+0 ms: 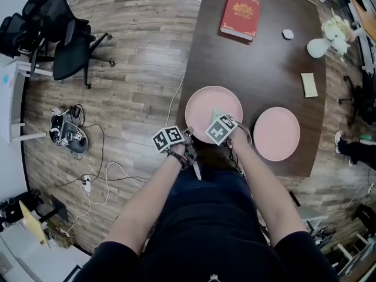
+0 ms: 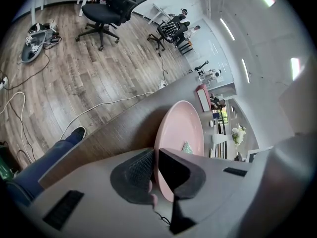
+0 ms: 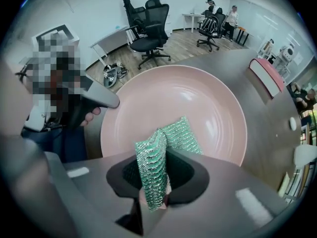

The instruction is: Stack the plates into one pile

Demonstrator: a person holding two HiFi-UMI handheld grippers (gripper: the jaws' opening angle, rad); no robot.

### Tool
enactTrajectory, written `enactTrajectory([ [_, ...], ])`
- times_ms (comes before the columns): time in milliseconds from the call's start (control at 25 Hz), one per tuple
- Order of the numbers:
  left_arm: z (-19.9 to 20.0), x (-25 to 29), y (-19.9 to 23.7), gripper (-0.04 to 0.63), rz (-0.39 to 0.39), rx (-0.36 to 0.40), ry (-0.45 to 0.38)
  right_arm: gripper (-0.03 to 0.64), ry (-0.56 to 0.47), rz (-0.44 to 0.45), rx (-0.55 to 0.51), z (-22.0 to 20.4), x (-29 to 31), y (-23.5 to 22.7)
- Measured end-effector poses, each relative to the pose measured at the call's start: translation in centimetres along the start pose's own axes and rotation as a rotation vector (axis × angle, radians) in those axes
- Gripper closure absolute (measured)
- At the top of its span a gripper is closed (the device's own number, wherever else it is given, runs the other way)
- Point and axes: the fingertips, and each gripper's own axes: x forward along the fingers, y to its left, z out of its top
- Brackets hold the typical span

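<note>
- The left gripper (image 2: 155,157) sits at the near left rim of a round pink ceramic plate (image 1: 204,106). Its fingers (image 2: 138,170) are closed on that rim, one pad above it and one below.
- This plate lies on the dark brown wooden tabletop (image 1: 264,69), close to the edge nearest the person. From the left gripper view the gripped side may be tipped up a little, but the angle is too steep to be sure.
- The right gripper (image 3: 152,180) points steeply down over the same plate. Its fingers (image 3: 182,175) stand wide and clamp a green glittery mesh sponge (image 3: 177,134), which sticks out past the tips toward the plate's middle.
- A second round pink plate (image 1: 276,133) lies flat on the tabletop just to the right of the first, apart from it and with nothing on it.
- Farther back on the tabletop are a red hardcover book (image 1: 239,15), a white vase with pale flowers (image 1: 318,47) and a small yellow notepad (image 1: 308,84).
- A black office chair (image 1: 73,49) stands on the wood-plank floor (image 1: 135,57) to the left.
</note>
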Motion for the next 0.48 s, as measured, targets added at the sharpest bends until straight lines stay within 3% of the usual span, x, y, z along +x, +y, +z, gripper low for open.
enactTrajectory([
  [480,0.1,-0.1,-0.1,0.569,-0.002,-0.04,-0.016,0.529,0.14,-0.124,-0.078,-2.8,-0.2,-2.0],
])
